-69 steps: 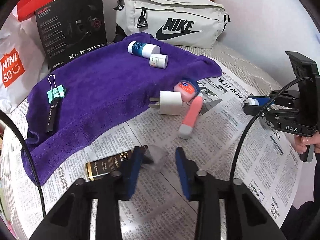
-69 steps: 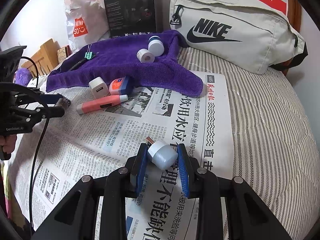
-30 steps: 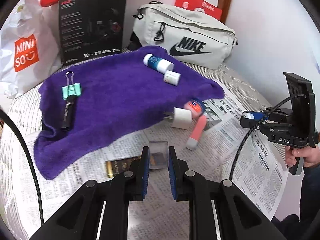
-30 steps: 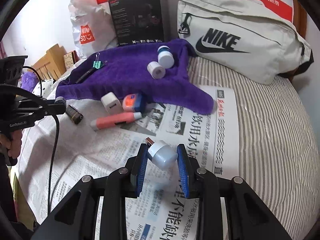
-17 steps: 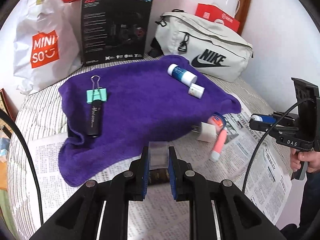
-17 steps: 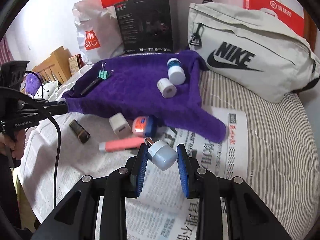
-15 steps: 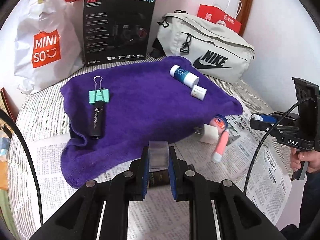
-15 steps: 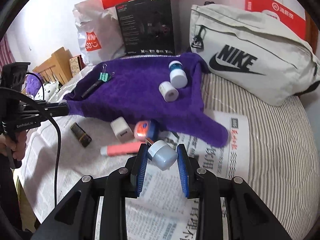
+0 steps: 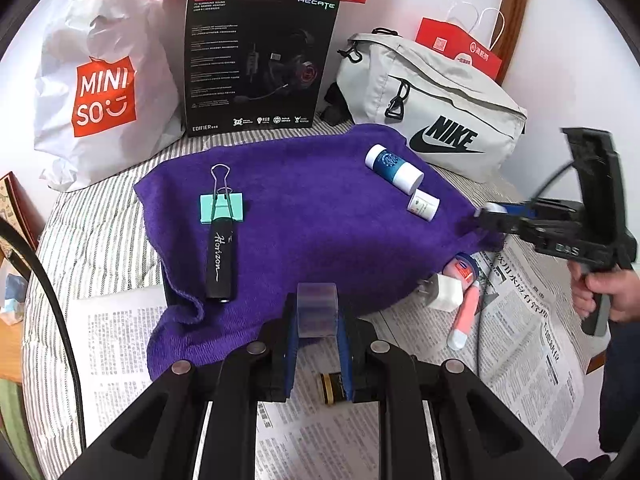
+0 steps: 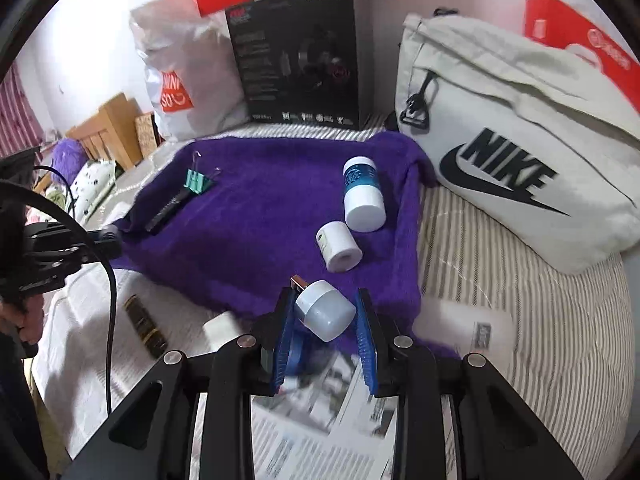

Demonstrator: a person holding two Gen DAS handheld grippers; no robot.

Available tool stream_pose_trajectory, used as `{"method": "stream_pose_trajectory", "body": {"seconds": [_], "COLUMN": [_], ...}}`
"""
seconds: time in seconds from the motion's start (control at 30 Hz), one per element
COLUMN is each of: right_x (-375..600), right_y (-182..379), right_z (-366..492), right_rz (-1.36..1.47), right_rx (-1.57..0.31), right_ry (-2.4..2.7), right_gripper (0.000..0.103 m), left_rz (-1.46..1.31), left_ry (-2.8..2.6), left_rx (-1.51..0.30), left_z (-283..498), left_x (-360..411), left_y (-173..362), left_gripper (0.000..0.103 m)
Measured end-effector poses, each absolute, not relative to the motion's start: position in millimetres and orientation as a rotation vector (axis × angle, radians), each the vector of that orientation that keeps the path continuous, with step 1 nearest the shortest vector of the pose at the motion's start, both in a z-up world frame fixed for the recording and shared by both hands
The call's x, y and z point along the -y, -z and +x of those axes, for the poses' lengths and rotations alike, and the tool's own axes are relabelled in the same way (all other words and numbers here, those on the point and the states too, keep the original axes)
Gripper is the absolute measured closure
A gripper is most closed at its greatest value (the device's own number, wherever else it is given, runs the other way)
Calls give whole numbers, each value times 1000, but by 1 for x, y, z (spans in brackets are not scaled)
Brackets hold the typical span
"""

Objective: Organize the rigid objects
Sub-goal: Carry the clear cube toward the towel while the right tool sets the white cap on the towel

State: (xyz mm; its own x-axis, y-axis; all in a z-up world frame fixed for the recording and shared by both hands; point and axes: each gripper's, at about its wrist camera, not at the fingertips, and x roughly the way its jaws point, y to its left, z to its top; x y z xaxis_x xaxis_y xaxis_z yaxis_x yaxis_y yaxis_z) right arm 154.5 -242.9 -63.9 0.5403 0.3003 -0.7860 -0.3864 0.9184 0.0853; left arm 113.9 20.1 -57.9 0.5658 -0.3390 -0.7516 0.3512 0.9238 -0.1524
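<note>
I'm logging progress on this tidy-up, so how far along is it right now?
Roughly halfway. Done: a clip, black tube and two bottles lie on the purple towel. In hand: the left gripper holds a clear cap, the right gripper a white plug. Left on the newspaper: charger, tin, pink tube, gold-banded bottle.

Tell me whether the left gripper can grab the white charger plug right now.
Probably not. The left gripper is already shut on a clear cap, so it has no free grip. The white charger plug itself lies unobstructed on the newspaper.
</note>
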Motion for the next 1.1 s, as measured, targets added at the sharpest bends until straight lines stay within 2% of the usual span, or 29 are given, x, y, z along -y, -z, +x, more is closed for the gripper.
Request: {"method": "stream_pose_trajectory", "body": {"seconds": [0.33,0.83,1.1], "right_x": [223,220,224], "right_y": [99,106,98], "right_z": [194,208,203], "right_rz": [-218,-193,-218], "right_rx": [-1054,-1087,-1088], "right_ry": [-395,-445,-462], "right_gripper": [73,72,60], "left_rz": [-8,-15,-1], "left_ry": [418,400,396], "left_rx": [-889,-913,-933], "left_z": [129,149,158], "left_x": [-26,-33,-27], "left_y": [65,73,76], "left_gripper": [86,86,86]}}
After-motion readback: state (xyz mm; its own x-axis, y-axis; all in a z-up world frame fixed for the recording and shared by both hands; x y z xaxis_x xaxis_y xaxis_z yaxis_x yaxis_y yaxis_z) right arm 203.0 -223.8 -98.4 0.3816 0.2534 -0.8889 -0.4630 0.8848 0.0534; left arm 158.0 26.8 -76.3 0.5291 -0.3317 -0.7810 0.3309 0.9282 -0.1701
